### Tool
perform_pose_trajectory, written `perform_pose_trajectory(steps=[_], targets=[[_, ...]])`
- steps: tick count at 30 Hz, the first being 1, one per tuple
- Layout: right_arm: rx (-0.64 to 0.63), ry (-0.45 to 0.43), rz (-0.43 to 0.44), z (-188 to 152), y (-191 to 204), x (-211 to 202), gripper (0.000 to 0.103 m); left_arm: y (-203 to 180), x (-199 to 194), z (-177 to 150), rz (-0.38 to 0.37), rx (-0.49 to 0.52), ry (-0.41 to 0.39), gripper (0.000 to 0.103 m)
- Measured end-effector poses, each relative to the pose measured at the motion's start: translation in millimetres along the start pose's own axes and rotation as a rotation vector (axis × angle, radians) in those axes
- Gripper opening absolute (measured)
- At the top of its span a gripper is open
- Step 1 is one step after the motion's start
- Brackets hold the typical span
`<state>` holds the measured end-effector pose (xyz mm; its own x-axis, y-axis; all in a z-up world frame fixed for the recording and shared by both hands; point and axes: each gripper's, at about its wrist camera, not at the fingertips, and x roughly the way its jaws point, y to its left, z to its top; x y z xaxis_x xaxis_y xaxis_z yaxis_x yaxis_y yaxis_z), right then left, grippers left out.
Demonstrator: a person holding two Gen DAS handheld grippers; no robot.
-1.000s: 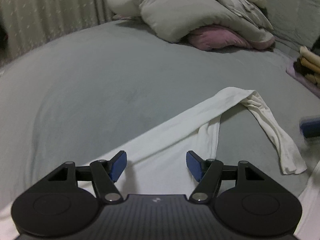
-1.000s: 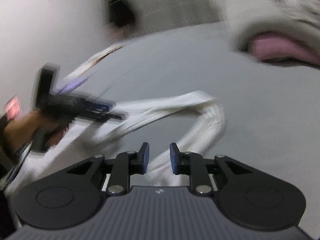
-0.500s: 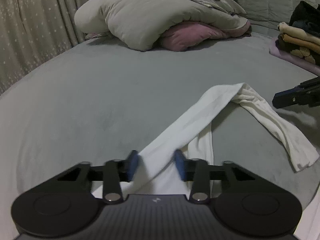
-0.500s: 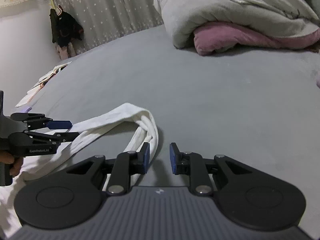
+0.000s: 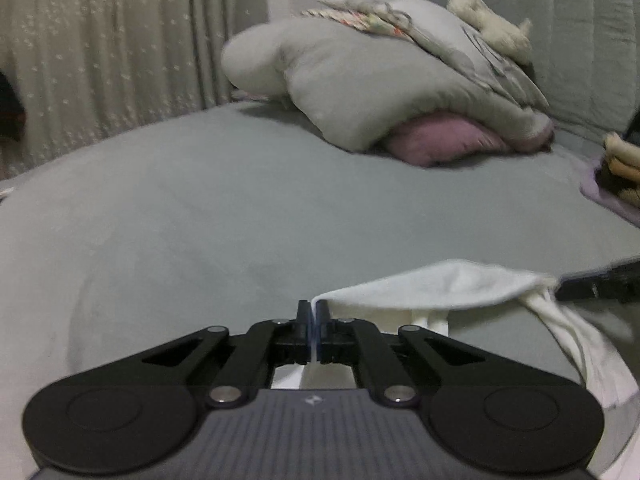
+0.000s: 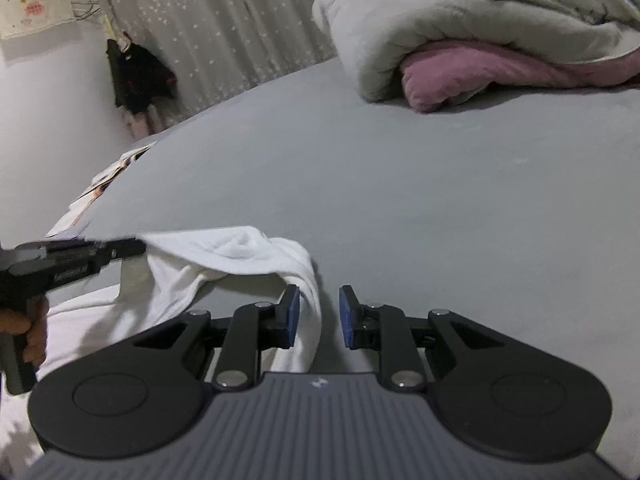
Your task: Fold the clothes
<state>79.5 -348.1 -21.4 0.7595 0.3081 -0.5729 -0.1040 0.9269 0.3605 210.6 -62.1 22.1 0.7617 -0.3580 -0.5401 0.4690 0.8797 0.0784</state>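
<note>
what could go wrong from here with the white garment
The left tool pinches only a thin edge of the white garment, so the cloth may slip out if pulled. The right tool is open, with a hanging strip beside one pad; closing now might miss it or bunch the fold.

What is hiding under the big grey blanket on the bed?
A pink cushion peeks out from under the grey blanket, resting on the bed. Only its front edge shows; the rest, and anything further beneath, is covered.
</note>
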Motion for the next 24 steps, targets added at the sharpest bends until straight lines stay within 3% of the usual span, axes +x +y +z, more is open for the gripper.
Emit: perform_pose_trajectory(steps=[4, 8, 13, 18, 24], targets=[[-0.103, 0.059, 0.111, -0.5, 21.6, -2.5, 0.024, 12.3, -4.1, 2.5, 0.116, -0.062, 0.01, 0.0], [-0.149, 0.08, 0.134, 0.1, 32.3, -8.6, 0.025, 38.0, -8.7, -4.7, 0.195, -0.177, 0.055, 0.0], [-0.283, 0.104, 0.083, -2.4, 37.5, -22.5, 0.024, 58.8, -10.0, -14.4, 0.184, -0.266, 0.092, 0.0], [-0.457, 0.162, 0.067, -14.2, 53.4, -28.0, 0.024, 59.7, -10.7, -15.2, 0.187, -0.267, 0.09, 0.0], [-0.415, 0.159, 0.06, -8.9, 44.9, -25.2, 0.024, 63.9, -10.8, -15.6, 0.192, -0.275, 0.089, 0.0]])
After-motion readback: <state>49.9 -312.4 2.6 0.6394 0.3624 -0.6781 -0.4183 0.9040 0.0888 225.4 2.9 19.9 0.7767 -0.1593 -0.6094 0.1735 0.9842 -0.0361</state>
